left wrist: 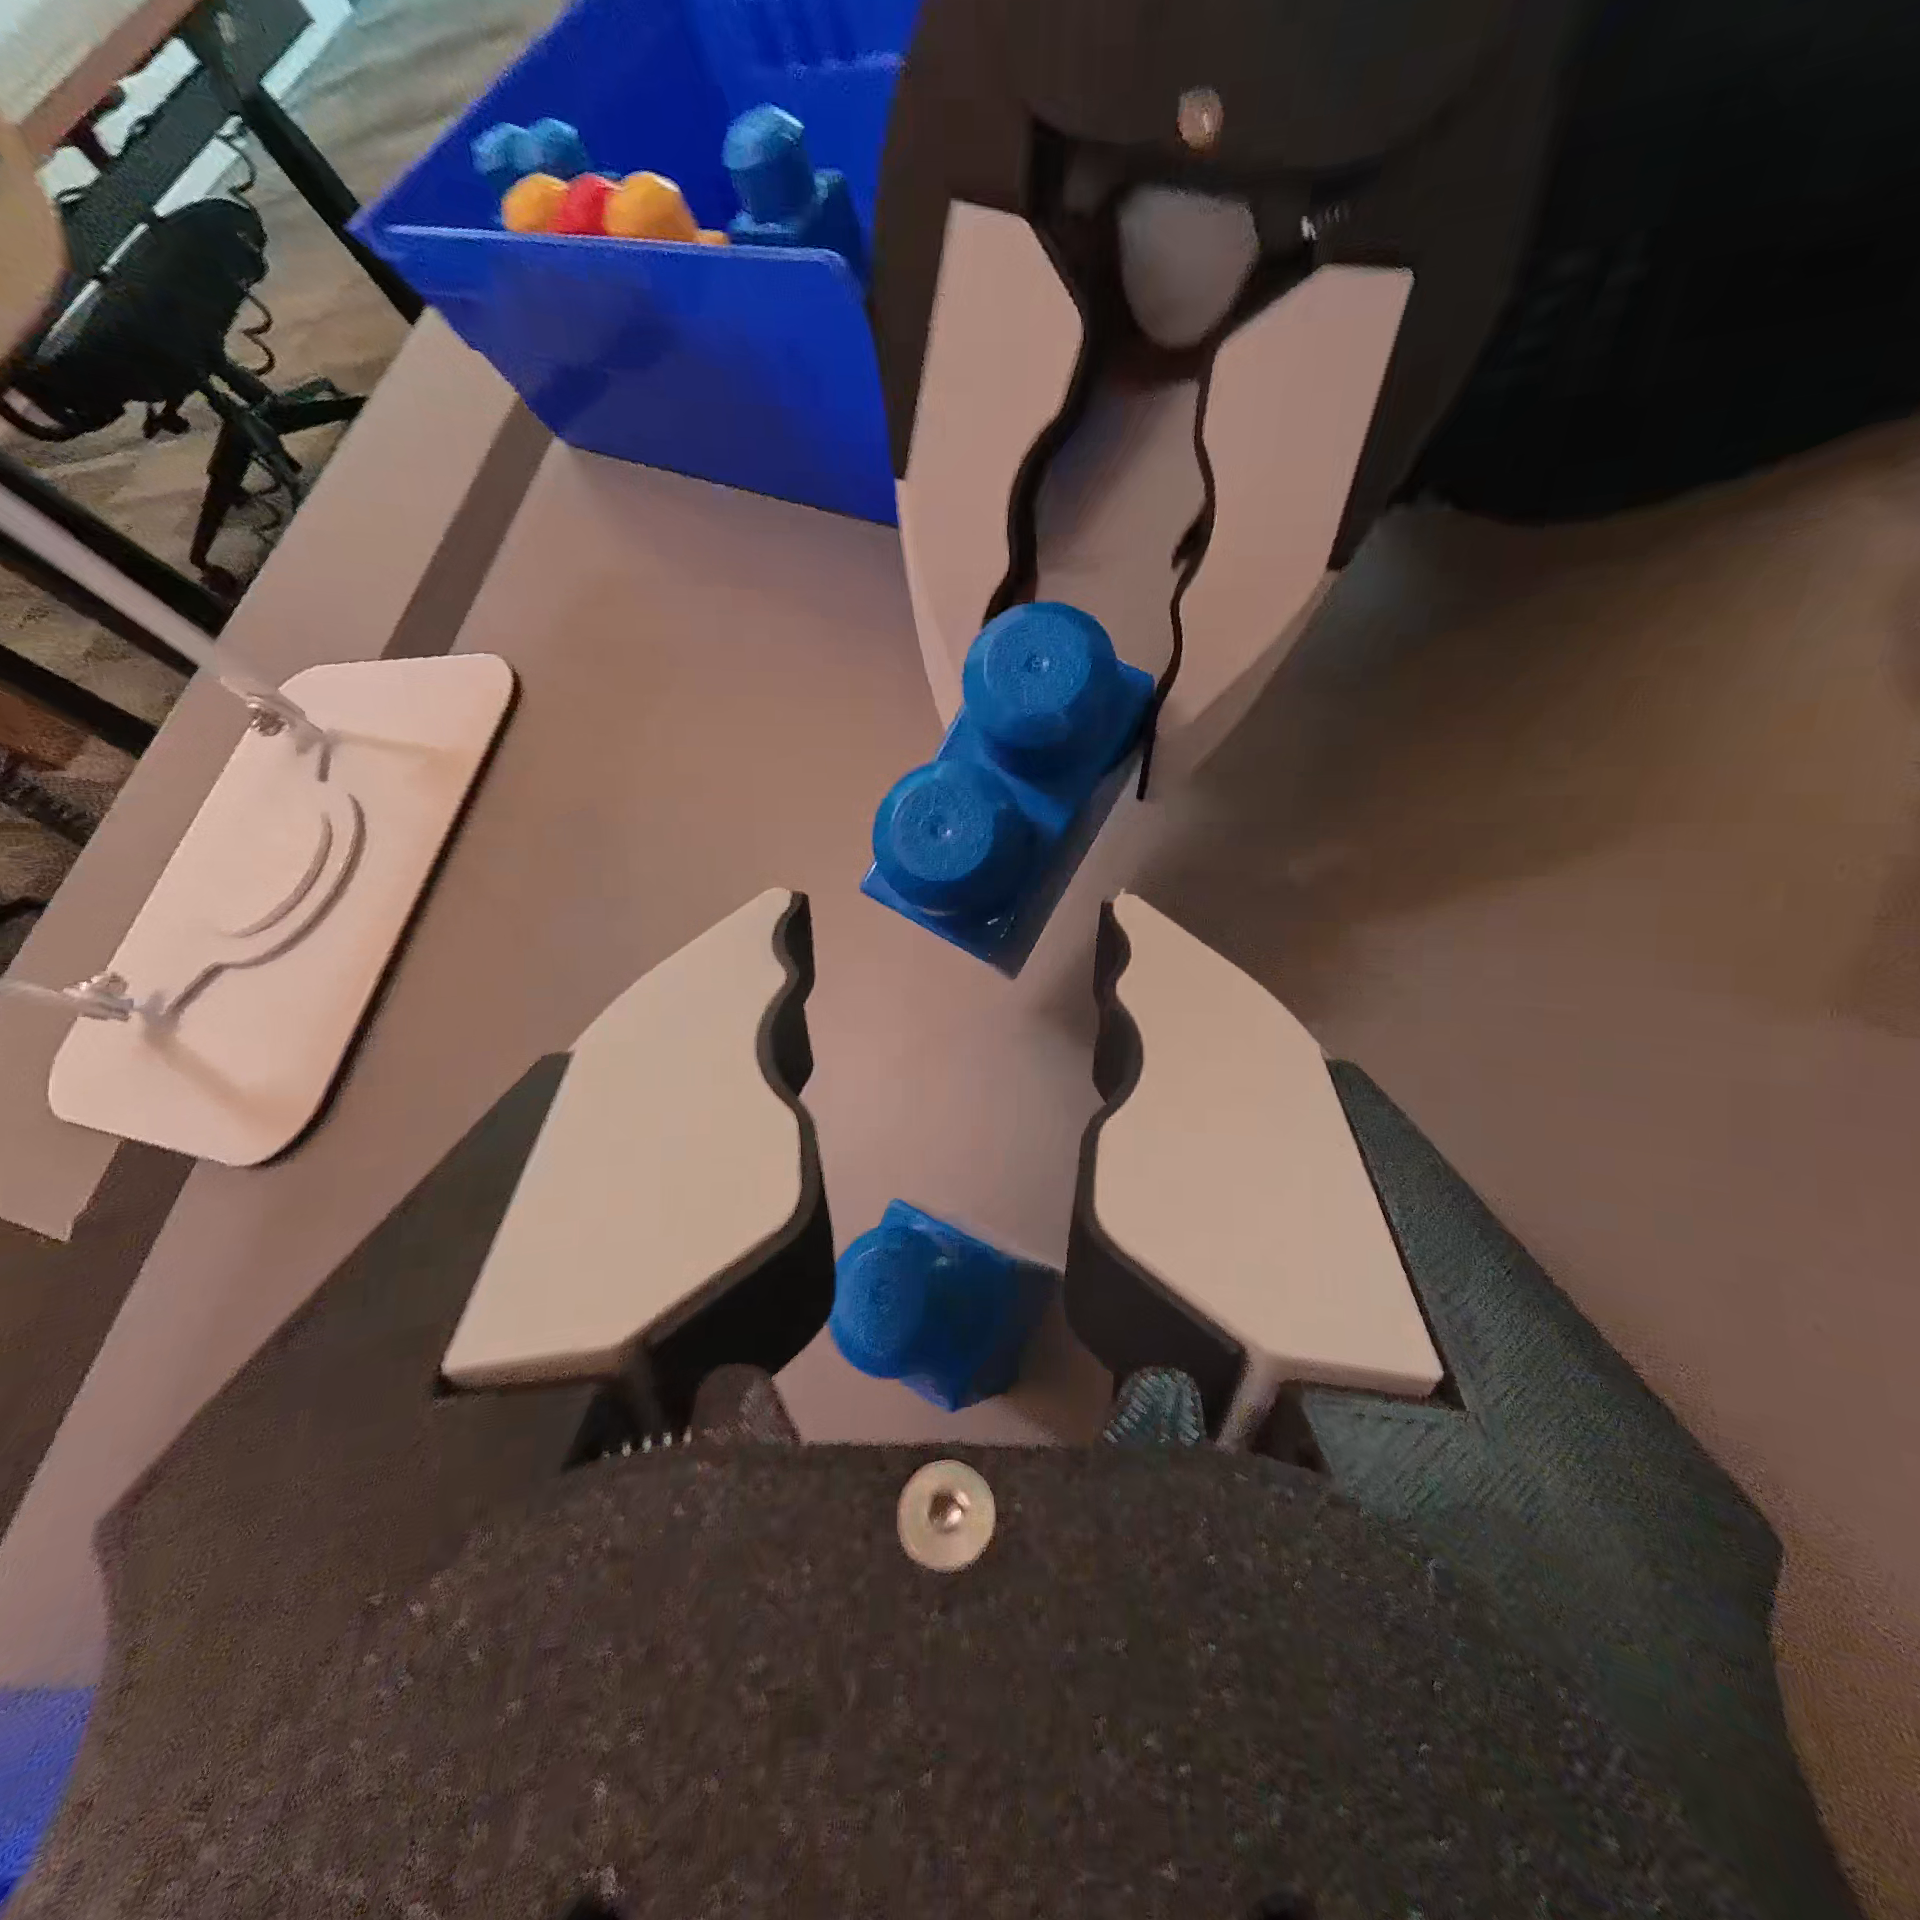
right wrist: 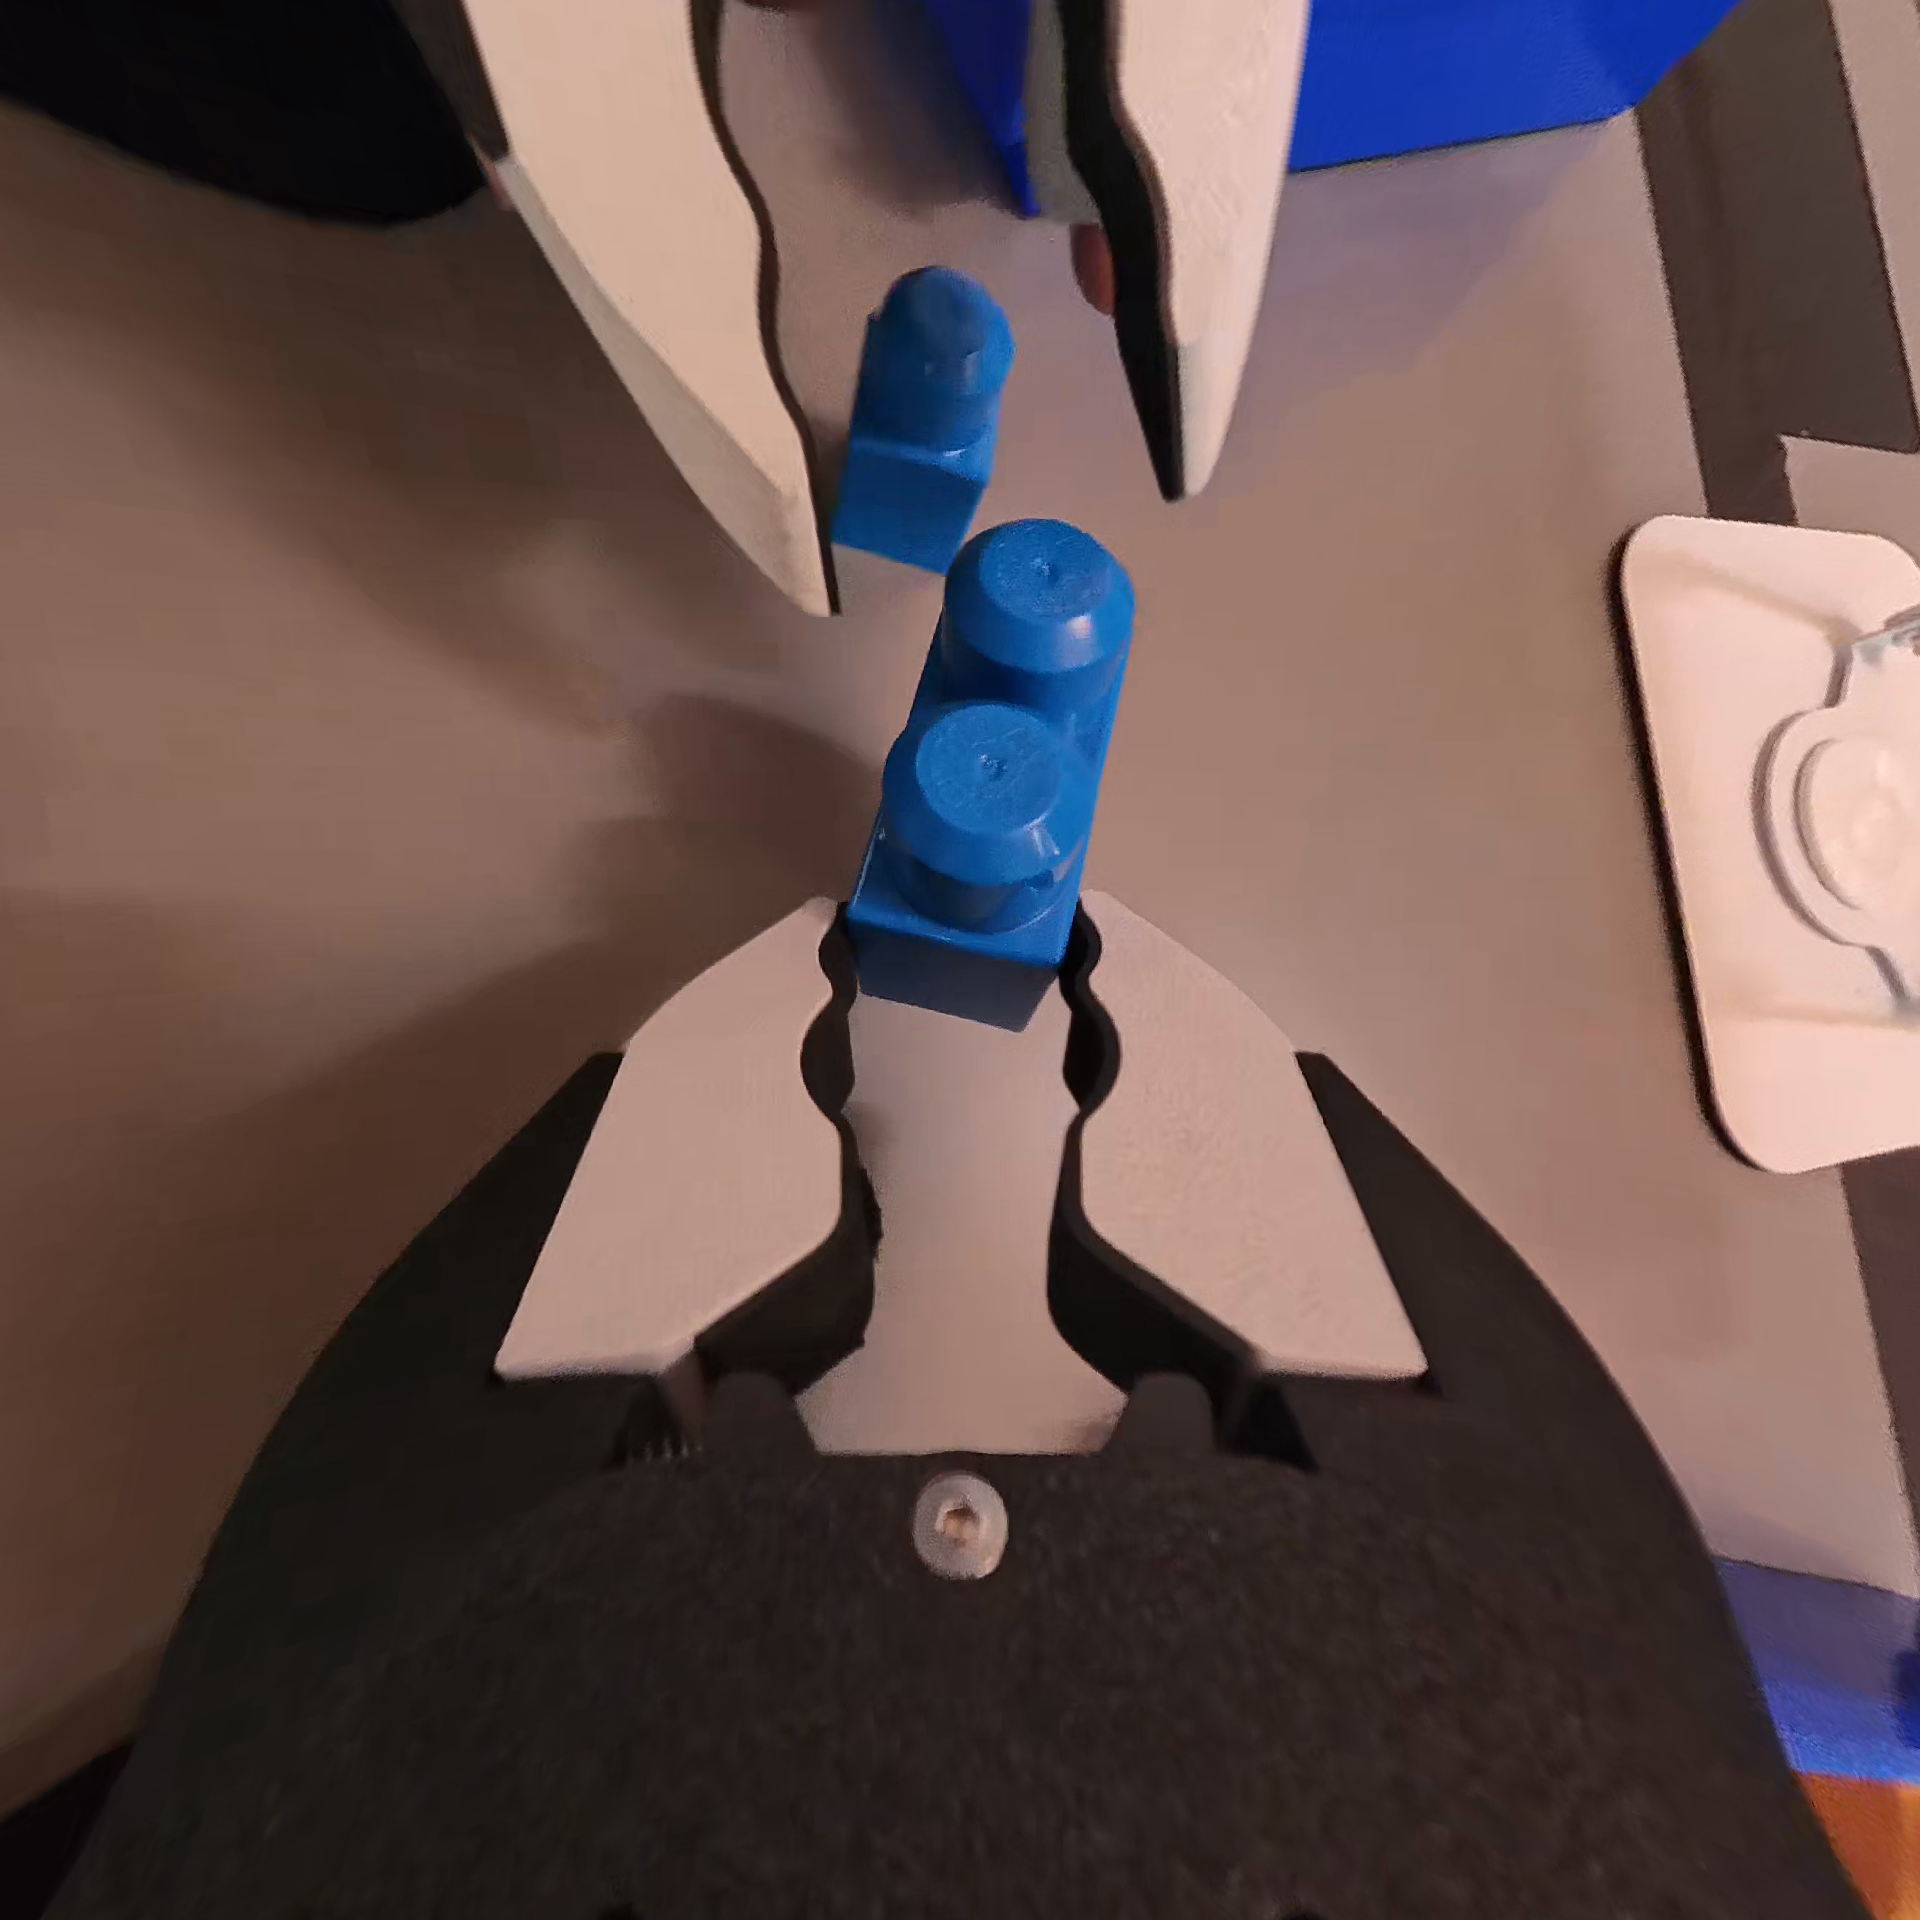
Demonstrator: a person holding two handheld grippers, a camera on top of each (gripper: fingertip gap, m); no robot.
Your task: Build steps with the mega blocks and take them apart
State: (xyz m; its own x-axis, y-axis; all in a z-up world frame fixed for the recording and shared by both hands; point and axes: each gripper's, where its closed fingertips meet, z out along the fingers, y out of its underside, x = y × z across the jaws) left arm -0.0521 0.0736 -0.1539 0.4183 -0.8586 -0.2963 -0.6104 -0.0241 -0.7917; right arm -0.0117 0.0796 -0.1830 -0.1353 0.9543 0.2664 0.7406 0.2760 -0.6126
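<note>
A blue two-stud mega block (right wrist: 987, 779) is clamped at its near end between the tips of my right gripper (right wrist: 961, 935). In the left wrist view the same block (left wrist: 997, 800) tilts toward me, with the right gripper (left wrist: 1070, 717) reaching in from the top. A small blue one-stud block (left wrist: 935, 1299) stands on the grey table, deep between the fingers of my open left gripper (left wrist: 954, 914). In the right wrist view this small block (right wrist: 925, 416) sits against one finger of the left gripper (right wrist: 992, 545), with a gap to the other finger.
A blue bin (left wrist: 644, 353) with blue, orange and red blocks stands at the back left of the table; it also shows in the right wrist view (right wrist: 1455, 83). A white card with a clear holder (left wrist: 281, 904) lies near the table's left edge. An office chair (left wrist: 156, 312) stands beyond the table. Some 6 cm of space lies between my two pairs of fingers.
</note>
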